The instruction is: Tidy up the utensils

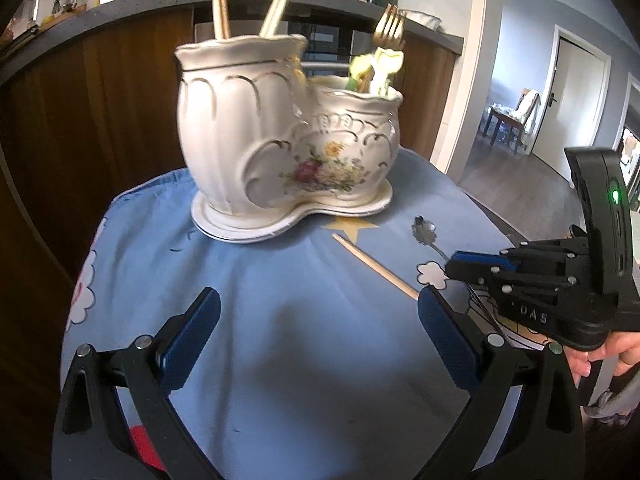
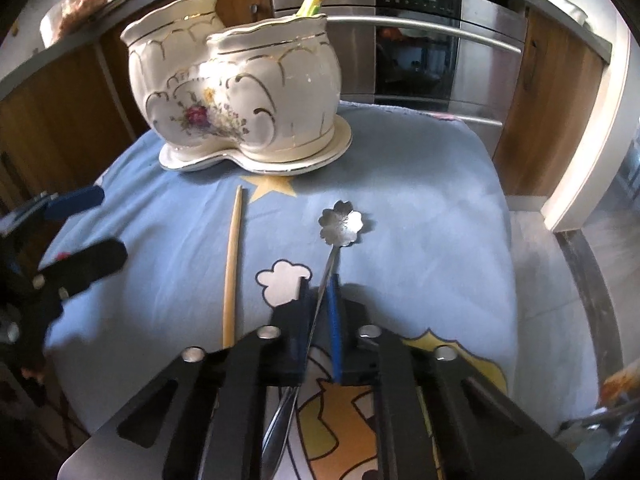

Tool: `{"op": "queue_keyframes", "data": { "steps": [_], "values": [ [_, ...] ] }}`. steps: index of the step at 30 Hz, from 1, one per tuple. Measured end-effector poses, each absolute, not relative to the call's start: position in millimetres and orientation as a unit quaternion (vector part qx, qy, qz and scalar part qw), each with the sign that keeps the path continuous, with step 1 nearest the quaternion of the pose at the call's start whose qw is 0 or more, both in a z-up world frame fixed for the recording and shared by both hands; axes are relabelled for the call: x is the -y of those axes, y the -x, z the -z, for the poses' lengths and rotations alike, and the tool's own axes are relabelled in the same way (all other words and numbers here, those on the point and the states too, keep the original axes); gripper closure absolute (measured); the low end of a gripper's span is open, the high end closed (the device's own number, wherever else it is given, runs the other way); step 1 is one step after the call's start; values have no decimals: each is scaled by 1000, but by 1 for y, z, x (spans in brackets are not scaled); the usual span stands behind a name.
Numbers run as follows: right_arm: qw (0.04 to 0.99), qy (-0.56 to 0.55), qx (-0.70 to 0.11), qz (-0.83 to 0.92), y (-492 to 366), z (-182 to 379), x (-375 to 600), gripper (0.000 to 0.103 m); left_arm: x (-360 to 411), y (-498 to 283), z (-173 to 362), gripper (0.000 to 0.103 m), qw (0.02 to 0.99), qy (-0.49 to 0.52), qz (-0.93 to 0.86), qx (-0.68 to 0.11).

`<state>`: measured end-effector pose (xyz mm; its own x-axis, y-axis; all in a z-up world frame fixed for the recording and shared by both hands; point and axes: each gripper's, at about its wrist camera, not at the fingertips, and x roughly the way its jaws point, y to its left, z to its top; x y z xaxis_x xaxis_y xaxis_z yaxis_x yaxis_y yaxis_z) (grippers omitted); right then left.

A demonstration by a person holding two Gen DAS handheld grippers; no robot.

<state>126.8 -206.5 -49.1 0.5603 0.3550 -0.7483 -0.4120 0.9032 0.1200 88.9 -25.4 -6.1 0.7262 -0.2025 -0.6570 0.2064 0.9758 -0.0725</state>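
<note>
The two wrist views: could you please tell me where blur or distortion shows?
Left wrist view: the ceramic holder looks slightly smeared, and straight counter edges bow. Right wrist view: the left gripper is motion-blurred at the frame's edge, while the spoon stays sharp.

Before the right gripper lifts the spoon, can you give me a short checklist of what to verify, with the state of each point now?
1. Right gripper shut on spoon handle: ok.
2. Grip firm enough to lift: cannot tell.
3. Chopstick apart from the spoon: ok.
4. Left gripper open, away from the spoon: ok.
5. Holder upright on the cloth: ok.
6. Room in the short cup beside the fork: cannot tell.
</note>
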Motion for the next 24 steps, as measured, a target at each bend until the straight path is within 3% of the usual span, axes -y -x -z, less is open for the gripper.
{"op": "queue_keyframes", "data": {
  "steps": [17,24],
  "values": [
    [902,-25,-372,-219,-123,29,258,99,99,-95,20,8,902,-9,132,-411],
    [905,-35,-360,-224,-118,27,265,99,127,-100,34,39,897,-55,82,-432]
  ]
}}
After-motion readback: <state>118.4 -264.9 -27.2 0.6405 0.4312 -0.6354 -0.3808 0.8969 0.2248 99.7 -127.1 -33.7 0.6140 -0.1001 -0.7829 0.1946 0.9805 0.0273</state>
